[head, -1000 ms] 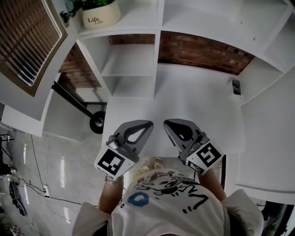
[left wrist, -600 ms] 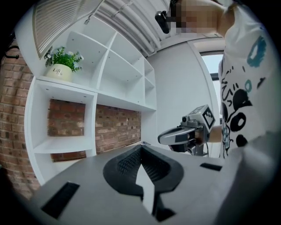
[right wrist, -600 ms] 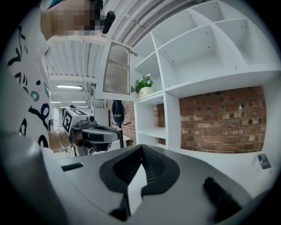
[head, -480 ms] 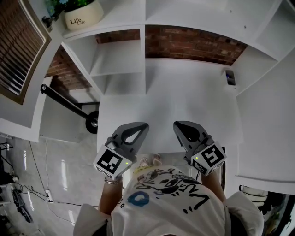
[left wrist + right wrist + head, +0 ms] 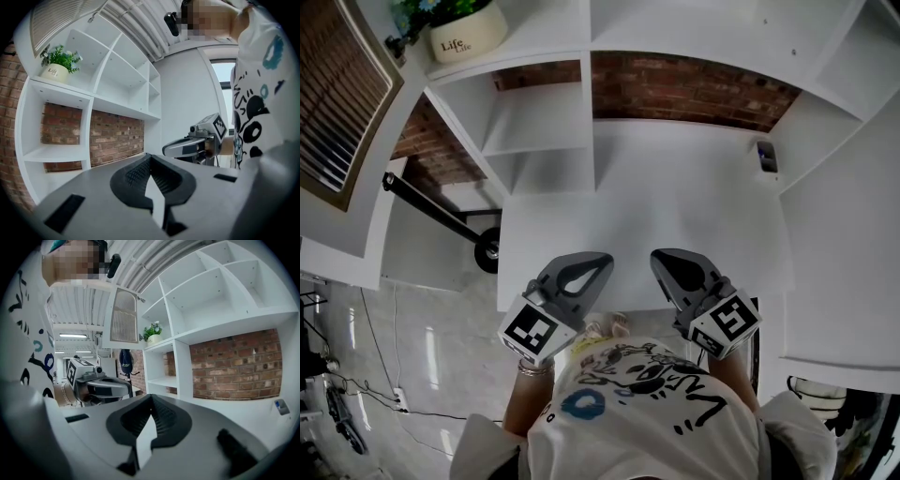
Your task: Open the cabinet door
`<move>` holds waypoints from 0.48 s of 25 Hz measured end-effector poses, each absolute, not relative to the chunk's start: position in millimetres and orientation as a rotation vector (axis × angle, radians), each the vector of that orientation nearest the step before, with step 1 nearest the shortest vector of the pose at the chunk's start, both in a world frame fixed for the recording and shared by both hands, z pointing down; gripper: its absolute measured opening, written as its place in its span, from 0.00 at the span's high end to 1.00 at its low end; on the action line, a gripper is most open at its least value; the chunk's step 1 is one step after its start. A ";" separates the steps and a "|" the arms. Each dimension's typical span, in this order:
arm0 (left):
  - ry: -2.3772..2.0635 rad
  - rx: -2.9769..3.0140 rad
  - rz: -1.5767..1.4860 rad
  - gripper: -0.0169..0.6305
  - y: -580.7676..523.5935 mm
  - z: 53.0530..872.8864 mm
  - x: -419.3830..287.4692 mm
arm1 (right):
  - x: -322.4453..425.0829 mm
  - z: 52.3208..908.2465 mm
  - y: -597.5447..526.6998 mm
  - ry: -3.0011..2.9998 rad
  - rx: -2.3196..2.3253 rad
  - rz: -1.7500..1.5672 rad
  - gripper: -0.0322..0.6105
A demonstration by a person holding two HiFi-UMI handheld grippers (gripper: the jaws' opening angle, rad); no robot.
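Both claws hang low in the frame over the near edge of the white bench (image 5: pixel 675 206), side by side and apart, pointing toward the brick wall (image 5: pixel 694 89) at the back. The left claw (image 5: pixel 602 260) has its jaws pressed together with nothing between them, as its own view confirms (image 5: pixel 149 157). The right claw (image 5: pixel 656 256) is likewise closed and empty (image 5: pixel 150 397). Each one shows in the other's view, level with it and touching nothing.

The slatted cabinet door (image 5: pixel 337 103) sits at the upper left of the head view, in a white frame beyond the end of the shelf unit (image 5: pixel 539 131), well apart from both claws. From the right gripper view it appears left of centre (image 5: pixel 124 317), just above the potted plant (image 5: pixel 152 333). Whether it stands ajar cannot be told.

The plant's white pot (image 5: pixel 467 33) rests on top of the shelf unit. A small dark device (image 5: pixel 766 157) lies at the bench's far right. The person's printed shirt (image 5: pixel 647 403) fills the bottom of the frame.
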State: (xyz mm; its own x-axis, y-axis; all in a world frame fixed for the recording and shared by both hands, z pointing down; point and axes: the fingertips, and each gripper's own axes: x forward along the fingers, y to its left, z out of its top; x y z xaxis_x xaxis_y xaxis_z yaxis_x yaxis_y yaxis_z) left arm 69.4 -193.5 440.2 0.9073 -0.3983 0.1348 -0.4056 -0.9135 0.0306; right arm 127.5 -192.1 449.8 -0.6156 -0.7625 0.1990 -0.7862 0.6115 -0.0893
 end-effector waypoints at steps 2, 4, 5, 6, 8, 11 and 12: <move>-0.631 3.013 0.192 0.95 -192.4 440.4 70.4 | 126.1 447.7 -191.1 -2.701 1.300 0.253 0.91; -0.626 3.009 0.192 0.95 -191.1 440.2 71.7 | 125.0 446.3 -190.3 -2.710 1.298 0.258 0.91; -0.619 3.004 0.188 0.95 -190.1 440.1 72.6 | 124.1 445.3 -190.2 -2.715 1.297 0.261 0.91; -0.609 2.998 0.181 0.95 -189.0 440.2 73.8 | 123.2 444.9 -190.0 -2.718 1.294 0.263 0.91; -0.588 2.993 0.166 0.95 -186.2 440.5 75.7 | 121.1 445.6 -189.4 -2.720 1.287 0.267 0.91; -0.568 2.989 0.164 0.95 -181.6 441.6 77.3 | 119.7 450.7 -187.0 -2.714 1.271 0.274 0.91; -0.562 2.987 0.165 0.95 -180.2 441.8 77.8 | 119.9 453.1 -186.0 -2.711 1.265 0.275 0.91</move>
